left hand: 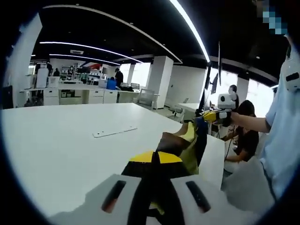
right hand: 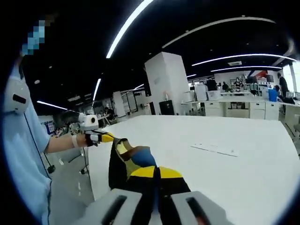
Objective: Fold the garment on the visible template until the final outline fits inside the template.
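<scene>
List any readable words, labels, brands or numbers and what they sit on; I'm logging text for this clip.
None can be read.
The garment held by both grippers shows only yellow, blue and dark colour blocks.
The flat strip on the white table looks blank.
Distant office shelves are too blurred to read.

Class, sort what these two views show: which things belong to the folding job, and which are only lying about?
Part of the job:
- garment, black, yellow and blue, held up between both grippers
- left gripper, shut on it
- right gripper, shut on it
- white table

Lying about:
- flat white strip on the table
- desks and cabinets behind
- seated person
</scene>
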A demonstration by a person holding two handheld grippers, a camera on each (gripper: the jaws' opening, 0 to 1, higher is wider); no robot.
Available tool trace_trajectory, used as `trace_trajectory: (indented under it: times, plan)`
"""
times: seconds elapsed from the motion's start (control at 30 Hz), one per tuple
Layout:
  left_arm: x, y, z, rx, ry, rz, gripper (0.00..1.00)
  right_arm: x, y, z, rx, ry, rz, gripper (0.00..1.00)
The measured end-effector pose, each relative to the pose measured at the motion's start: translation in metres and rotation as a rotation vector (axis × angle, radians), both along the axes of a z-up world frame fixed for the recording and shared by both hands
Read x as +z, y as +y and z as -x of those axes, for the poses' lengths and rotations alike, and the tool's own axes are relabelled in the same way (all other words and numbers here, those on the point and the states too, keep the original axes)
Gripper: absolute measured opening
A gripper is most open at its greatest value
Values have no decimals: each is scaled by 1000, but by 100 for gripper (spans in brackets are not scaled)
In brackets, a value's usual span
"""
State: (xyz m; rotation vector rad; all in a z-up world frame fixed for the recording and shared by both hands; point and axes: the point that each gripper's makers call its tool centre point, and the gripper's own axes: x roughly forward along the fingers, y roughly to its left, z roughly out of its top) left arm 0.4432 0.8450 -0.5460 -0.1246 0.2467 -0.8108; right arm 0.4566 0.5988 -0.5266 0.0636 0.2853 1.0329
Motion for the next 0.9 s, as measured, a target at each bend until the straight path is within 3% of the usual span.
trace_trajectory:
  times: [0.13,0.37,0.5,0.67,0.9]
  plan:
    - [34,-3,0,-4,-90,-24,0,33,3,7,11,-64,-22,0]
    - [73,-2,0,-20,-132,-9,0,88,-5,5,20,-133,-161,0]
    - [88,-1,-3,-26,-159,9,0,102,-11,0,27,-147,-201,0]
    - [92,1,-22,-21,-156,35,0,97,-12,-13,25,-144,-196,0]
    - [58,3,-66,10,-53,28,0,57,-12,-50,-15,-73,-130,0]
